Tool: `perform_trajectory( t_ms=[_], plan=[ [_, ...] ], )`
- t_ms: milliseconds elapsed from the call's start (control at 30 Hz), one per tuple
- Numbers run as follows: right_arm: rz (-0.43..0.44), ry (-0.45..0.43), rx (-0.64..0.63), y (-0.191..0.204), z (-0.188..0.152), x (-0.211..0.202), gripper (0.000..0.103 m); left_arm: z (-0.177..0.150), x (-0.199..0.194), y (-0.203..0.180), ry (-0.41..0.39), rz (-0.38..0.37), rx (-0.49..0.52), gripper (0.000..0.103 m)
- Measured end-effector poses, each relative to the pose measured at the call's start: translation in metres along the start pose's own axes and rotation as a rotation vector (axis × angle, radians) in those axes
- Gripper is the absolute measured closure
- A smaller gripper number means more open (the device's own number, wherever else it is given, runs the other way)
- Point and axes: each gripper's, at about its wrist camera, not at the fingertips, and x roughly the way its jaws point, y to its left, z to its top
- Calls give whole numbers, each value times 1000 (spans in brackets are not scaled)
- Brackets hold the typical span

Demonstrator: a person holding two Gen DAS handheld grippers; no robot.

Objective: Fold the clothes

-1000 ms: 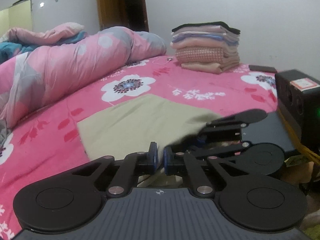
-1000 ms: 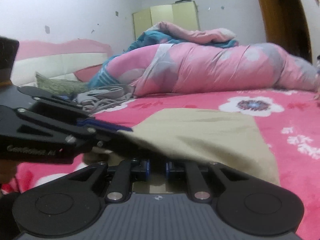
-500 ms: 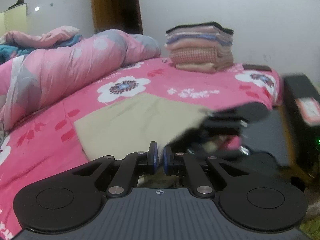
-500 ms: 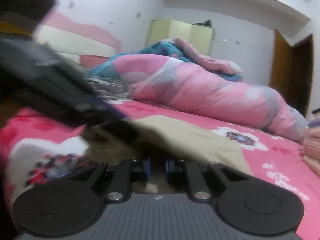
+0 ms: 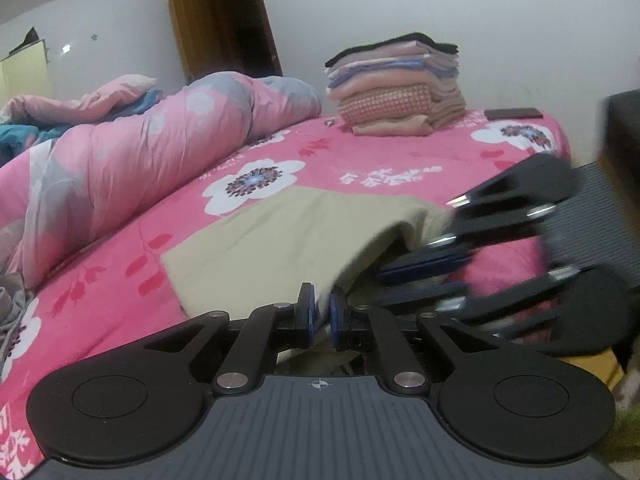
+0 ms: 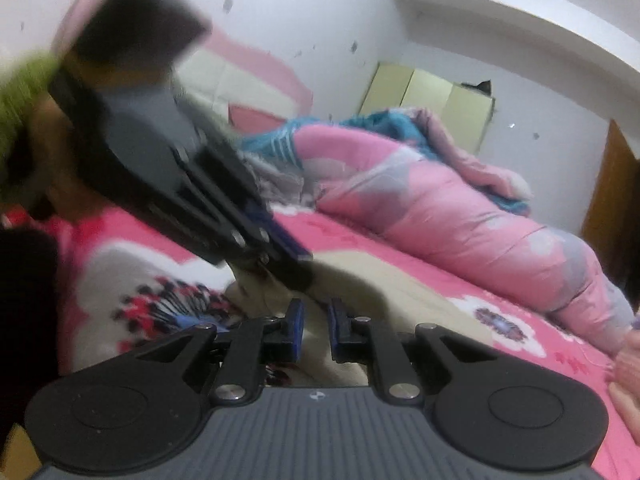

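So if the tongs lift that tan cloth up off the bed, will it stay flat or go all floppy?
Probably floppy: the tan cloth already sags in a curve where the left tongs and right tongs pinch its near edge. It looks thin and light, so it should lift easily. It may drag on the fuzzy pink bedsheet instead of sliding.

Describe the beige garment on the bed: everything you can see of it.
The beige garment is plain, soft-looking cloth with no print, spread mostly flat on the pink floral bedsheet. Its far edges lie straight, like a partly folded rectangle. The near edge is lifted off the sheet: the left gripper is shut on it, and the right gripper is closed on the same edge, so the cloth arches up between them. In the right wrist view it is blurred.
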Motion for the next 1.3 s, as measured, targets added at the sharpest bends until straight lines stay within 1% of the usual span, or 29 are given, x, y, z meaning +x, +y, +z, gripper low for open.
perform_trajectory(
  t_ms=[67, 133, 167, 233, 267, 367, 400, 433, 467, 500, 533, 567, 667, 767, 833, 900, 1000, 1033, 1100, 1167, 1233, 1300],
  plan=[
    [2, 25, 50, -7, -4, 22, 90, -4, 2, -4, 25, 8, 28, 96],
    [6, 28, 61, -12, 0, 18, 90, -9, 2, -8, 29, 20, 61, 96],
    [10, 26, 64, -14, 2, 15, 90, -9, 2, -7, 26, 21, 57, 96],
    [33, -12, 37, -21, 3, -11, 90, -10, 1, -5, 21, 24, 50, 94],
    [18, -31, 14, -24, 3, -22, 90, -10, 2, -5, 19, 25, 51, 94],
    [-62, -77, -65, -25, 11, -39, 87, -11, 4, -5, 19, 28, 65, 94],
    [-74, -81, -111, -23, 12, -38, 84, -10, 4, -5, 21, 30, 70, 94],
    [-83, -69, -158, -20, 11, -32, 74, -10, 4, -6, 23, 32, 77, 94],
    [-91, -53, -206, -17, 8, -26, 73, -10, 4, -7, 25, 35, 85, 94],
    [-99, -9, -251, -15, 4, -15, 76, -10, 4, -8, 28, 38, 92, 93],
    [-103, 16, -279, -13, 0, -9, 89, -10, 4, -9, 33, 42, 96, 93],
    [-107, 37, -305, -11, -3, -5, 93, -11, 5, -9, 35, 44, 93, 93],
    [-122, 41, -395, -1, -17, -4, 95, -13, 6, -9, 42, 45, 82, 93],
    [-124, 67, -542, 13, -43, -2, 93, -14, 8, -9, 51, 34, 63, 92],
    [-117, 79, -538, 12, -37, -7, 92, -12, 5, -7, 59, 33, 41, 91],
    [-72, 71, -458, 1, -23, -22, 92, -11, 2, -3, 65, 29, 8, 89],
    [-1, 54, -324, -20, -2, -42, 92, -12, -6, 1, 74, 12, -38, 83],
    [20, 45, -268, -27, 5, -47, 92, -13, -9, 1, 79, 9, -49, 81],
    [65, 4, -86, -43, 20, -53, 92, -14, -14, 2, 89, 2, -71, 81],
    [91, -30, 84, -60, 33, -43, 92, -16, -19, 3, 105, 12, -105, 81],
    [129, -45, 221, -73, 39, -25, 92, -17, -27, 6, 108, 26, -161, 81],
    [196, 10, 284, -78, 31, 3, 92, -16, -38, 13, 85, 38, -232, 81]
  ],
)
